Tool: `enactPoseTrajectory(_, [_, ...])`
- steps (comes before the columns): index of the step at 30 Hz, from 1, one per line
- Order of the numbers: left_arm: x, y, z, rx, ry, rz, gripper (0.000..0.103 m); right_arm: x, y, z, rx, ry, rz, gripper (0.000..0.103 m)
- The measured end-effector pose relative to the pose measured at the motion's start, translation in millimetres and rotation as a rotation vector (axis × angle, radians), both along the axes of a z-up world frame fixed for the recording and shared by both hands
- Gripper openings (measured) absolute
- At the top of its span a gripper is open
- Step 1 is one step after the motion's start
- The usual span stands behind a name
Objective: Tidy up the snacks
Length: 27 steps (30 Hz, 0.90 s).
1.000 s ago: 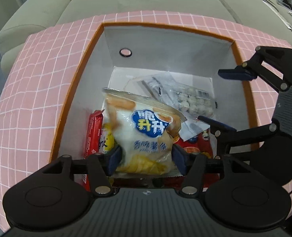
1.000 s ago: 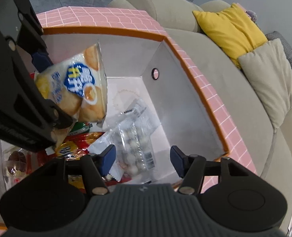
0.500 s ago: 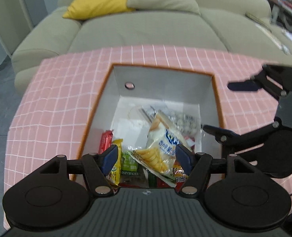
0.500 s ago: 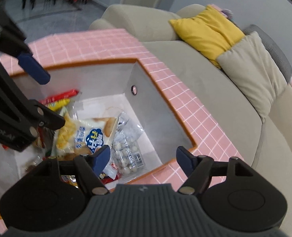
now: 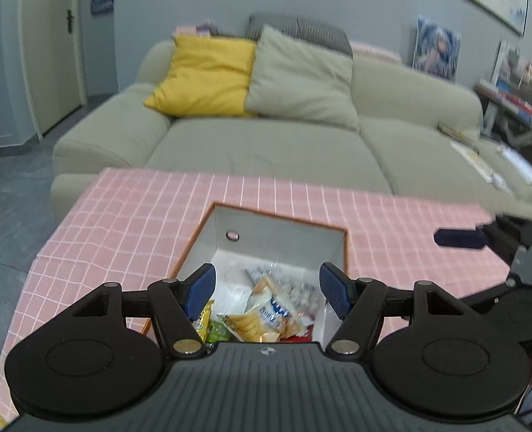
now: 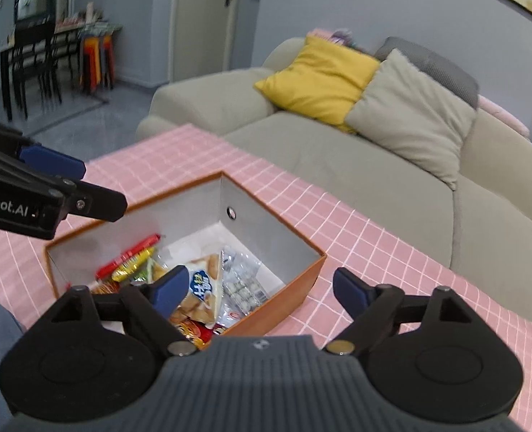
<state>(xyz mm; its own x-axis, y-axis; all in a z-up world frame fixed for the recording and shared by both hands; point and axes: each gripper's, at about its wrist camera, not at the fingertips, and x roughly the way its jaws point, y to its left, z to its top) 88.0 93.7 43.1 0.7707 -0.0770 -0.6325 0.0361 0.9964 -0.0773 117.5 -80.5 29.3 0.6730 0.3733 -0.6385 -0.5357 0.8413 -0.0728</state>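
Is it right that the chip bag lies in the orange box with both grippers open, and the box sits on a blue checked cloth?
Almost. The cloth is pink checked, not blue, as the right wrist view shows. The chip bag does lie in the orange box, with left gripper and right gripper open.

Snack packets [image 5: 266, 309] lie in the box [image 5: 280, 230] on the table [image 5: 121, 230], sofa [image 5: 266, 151] behind.

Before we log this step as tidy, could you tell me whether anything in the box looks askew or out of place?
Nothing is spilled or damaged. The chip bag lies tilted on the other packets rather than flat, inside the orange box. Both the left tool and the right tool are open and empty.
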Motion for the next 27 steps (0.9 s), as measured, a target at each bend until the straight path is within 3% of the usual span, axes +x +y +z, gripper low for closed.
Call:
enactPoseTrajectory(3, [-15,-3,5,-0.005,-0.043,0.020,0.078,-20,-9,11,0.052,-0.022,-0.032,0.090])
enactPoseTrajectory(6, [-27,-5,8,0.003,-0.069,0.029,0.084,-38,-18,20,0.100,-0.043,-0.063,0.094])
enactPoseTrajectory(15, [-70,-21,0,0.092,-0.182,0.102,0.095,-96,-39,26,0.208,-0.094,-0.165,0.099])
enactPoseTrajectory(22, [-85,-21,-27,0.036,-0.139,0.135,0.095,-124,-42,1,0.158,-0.141,-0.198,0.099])
enactPoseTrajectory(27, [-82,-20,-43,0.034,-0.071,0.144,0.095,-124,-40,-16,0.143,-0.103,-0.213,0.099])
